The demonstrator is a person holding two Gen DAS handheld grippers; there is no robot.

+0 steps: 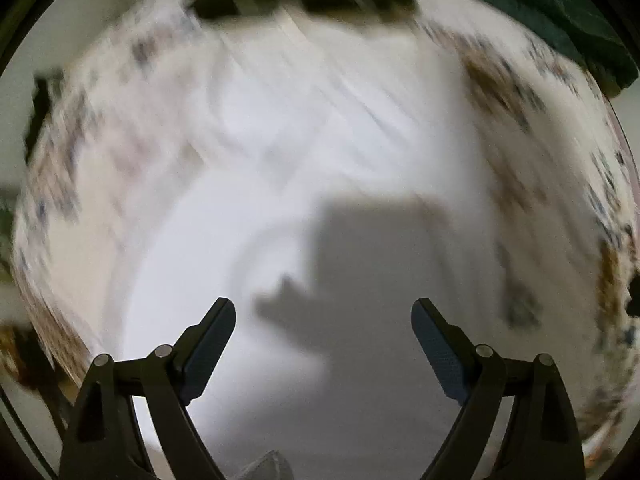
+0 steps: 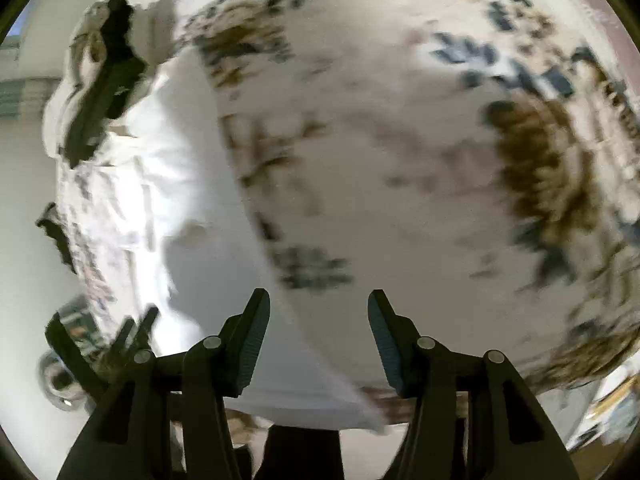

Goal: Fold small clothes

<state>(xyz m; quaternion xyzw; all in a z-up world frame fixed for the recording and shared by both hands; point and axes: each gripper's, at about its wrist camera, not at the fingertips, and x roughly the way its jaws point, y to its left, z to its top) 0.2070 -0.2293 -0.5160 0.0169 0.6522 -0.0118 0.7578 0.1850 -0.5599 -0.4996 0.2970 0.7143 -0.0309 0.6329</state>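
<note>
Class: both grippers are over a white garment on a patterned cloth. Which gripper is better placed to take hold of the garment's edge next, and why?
Probably the right gripper: its open fingers sit right by the white garment's edge, which runs between them. The left gripper, open wide, hangs over plain fabric with no edge between its fingers, in a blurred view.

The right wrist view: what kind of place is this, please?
Probably a home, perhaps a bed or a covered table, though blur leaves it uncertain. A cream cover printed with blue and brown flowers fills the view, a white garment lies on it, and dark green cloth lies nearby.

Left gripper (image 1: 323, 312) points downward, jaws spread wide and empty; right gripper (image 2: 319, 304) angled down, jaws parted.
</note>
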